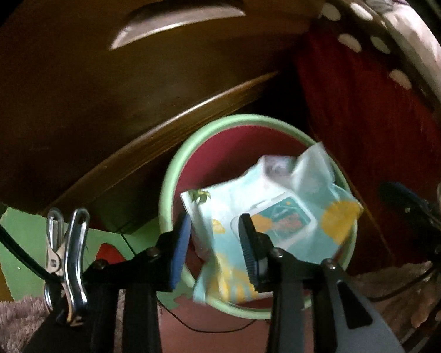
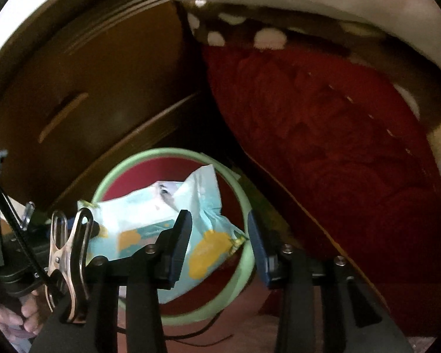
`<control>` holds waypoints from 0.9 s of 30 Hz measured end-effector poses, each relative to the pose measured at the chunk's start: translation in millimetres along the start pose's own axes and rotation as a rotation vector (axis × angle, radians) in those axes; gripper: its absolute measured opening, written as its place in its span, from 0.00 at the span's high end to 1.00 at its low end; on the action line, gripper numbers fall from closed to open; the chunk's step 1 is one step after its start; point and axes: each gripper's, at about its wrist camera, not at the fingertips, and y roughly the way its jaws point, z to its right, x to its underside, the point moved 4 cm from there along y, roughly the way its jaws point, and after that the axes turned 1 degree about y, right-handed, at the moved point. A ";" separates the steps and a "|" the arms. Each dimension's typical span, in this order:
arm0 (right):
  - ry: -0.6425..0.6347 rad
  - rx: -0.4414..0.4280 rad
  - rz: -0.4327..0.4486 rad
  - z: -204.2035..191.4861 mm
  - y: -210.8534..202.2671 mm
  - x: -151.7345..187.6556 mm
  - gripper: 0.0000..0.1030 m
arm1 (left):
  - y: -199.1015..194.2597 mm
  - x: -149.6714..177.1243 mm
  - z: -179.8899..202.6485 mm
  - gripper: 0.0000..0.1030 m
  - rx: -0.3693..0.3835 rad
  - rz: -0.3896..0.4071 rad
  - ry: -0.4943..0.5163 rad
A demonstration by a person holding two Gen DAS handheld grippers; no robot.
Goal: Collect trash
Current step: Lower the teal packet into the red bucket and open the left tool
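Left wrist view looks steeply down onto a round bin [image 1: 173, 158] with a pale green rim and a dark red inside, standing on the floor beside a brown wooden cabinet [image 1: 103, 94] and a red quilted cover [image 1: 367, 123] that hangs under a spotted sheet [image 1: 352, 41]. A flattened wet-wipes packet [image 1: 279, 206] — pale blue with yellow patches and a printed label — lies tilted across the bin's mouth, its lower corner hanging over the near rim and its upper end reaching toward the far right of the rim. The left gripper [image 1: 216, 245] straddles the packet's left edge; its blue-padded fingers [image 1: 180, 241] stand apart with the film between them, and no pad clearly presses on it, so the tongs read as released. In the right wrist view the right gripper [image 2: 219, 241] hangs over the packet's other end, jaws likewise parted — the yellow-patched corner sits in the gap, touching neither pad that I can make out. A steel clip [image 2: 70, 253] shows at that view's left.
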 end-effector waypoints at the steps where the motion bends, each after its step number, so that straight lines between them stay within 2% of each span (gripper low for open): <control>1: 0.003 -0.008 0.005 -1.2 -2.0 -0.2 0.61 | -6.0 -0.3 -1.8 0.66 0.005 0.010 -0.008; 6: 0.012 -0.056 0.026 -4.0 -12.8 -2.0 0.61 | -25.8 1.3 -4.7 0.66 0.007 0.041 -0.012; 13: 0.048 -0.129 0.039 3.6 -34.4 -0.6 0.61 | -27.3 8.0 29.4 0.66 0.089 -0.015 0.057; 21: 0.094 -0.152 0.079 22.3 -51.9 -0.1 0.61 | 2.2 15.7 79.4 0.66 0.200 -0.142 0.135; 24: 0.118 -0.176 0.101 28.6 -58.7 -2.7 0.61 | 22.3 19.0 90.2 0.66 0.200 -0.198 0.145; 27: 0.129 -0.200 0.112 30.1 -62.7 -3.8 0.61 | 45.4 20.6 94.9 0.66 0.167 -0.242 0.151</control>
